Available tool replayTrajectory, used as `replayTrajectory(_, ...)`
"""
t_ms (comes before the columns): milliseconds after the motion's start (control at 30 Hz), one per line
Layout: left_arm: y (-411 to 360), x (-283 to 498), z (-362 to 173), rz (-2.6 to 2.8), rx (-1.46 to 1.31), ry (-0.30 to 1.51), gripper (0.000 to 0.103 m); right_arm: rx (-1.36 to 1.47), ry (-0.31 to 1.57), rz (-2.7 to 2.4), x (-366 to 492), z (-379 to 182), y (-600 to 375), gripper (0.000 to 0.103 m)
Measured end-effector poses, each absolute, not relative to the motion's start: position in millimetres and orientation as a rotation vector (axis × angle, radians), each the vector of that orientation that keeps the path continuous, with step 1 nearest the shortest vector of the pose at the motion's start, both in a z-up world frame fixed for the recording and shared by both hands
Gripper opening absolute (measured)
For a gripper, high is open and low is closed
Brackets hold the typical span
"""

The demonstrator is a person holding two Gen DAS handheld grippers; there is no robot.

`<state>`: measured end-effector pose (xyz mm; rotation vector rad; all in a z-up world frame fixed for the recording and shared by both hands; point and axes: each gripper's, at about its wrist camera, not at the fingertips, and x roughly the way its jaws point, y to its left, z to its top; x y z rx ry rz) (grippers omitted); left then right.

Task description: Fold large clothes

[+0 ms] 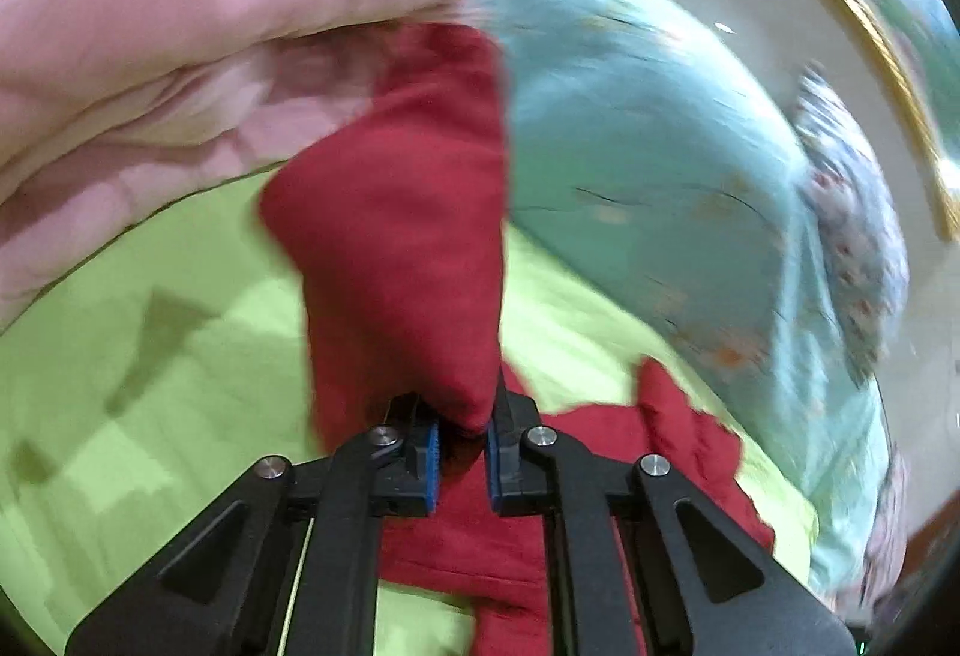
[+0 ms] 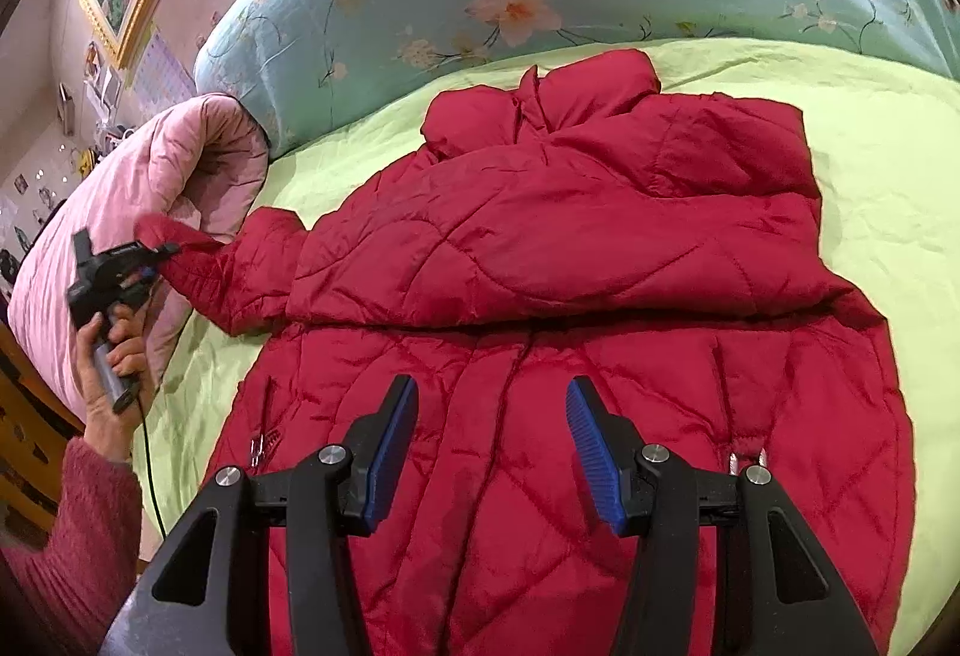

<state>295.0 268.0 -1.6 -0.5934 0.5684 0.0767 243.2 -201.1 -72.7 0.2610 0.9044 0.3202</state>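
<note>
While the left tool (image 1: pixel 463 437) pinches the red jacket's (image 2: pixel 570 260) sleeve cuff (image 1: pixel 408 236), the right tool (image 2: pixel 492 446) hovers wide open, empty

In the left wrist view, motion smears the pink quilt (image 1: pixel 180 14) and the floral duvet (image 1: pixel 660 146). The sleeve (image 1: pixel 408 224) end is buried between the left claw's (image 1: pixel 463 467) pads. In the right wrist view, the jacket (image 2: pixel 570 248) hem runs behind the right claw (image 2: pixel 492 452) and off the bottom edge. The wall items (image 2: pixel 36 188) are too small to identify.
</note>
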Motion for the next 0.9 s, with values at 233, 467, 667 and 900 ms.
replayTrajectory(233, 168.3, 298.9, 21.9, -0.086, -0.421, 0.581, 0.007, 0.346, 0.904, 0.311, 272.0, -79.5, -215.5, 0.054)
replayTrajectory(467, 84.7, 313.8, 7.1, -0.212, -0.308, 0.66, 0.006, 0.393, 0.876, 0.321, 304.5, -69.2, -226.0, 0.054)
replayTrajectory(667, 27.8, 315.3, -12.0, -0.244, -0.196, 0.701, 0.006, 0.452, 0.868, 0.335, 320.8, -64.6, -233.3, 0.054)
replayTrajectory(900, -45.6, 314.9, -46.0, -0.274, -0.013, 0.742, 0.006, 0.617, 0.866, 0.393, 340.0, -67.8, -249.6, 0.065)
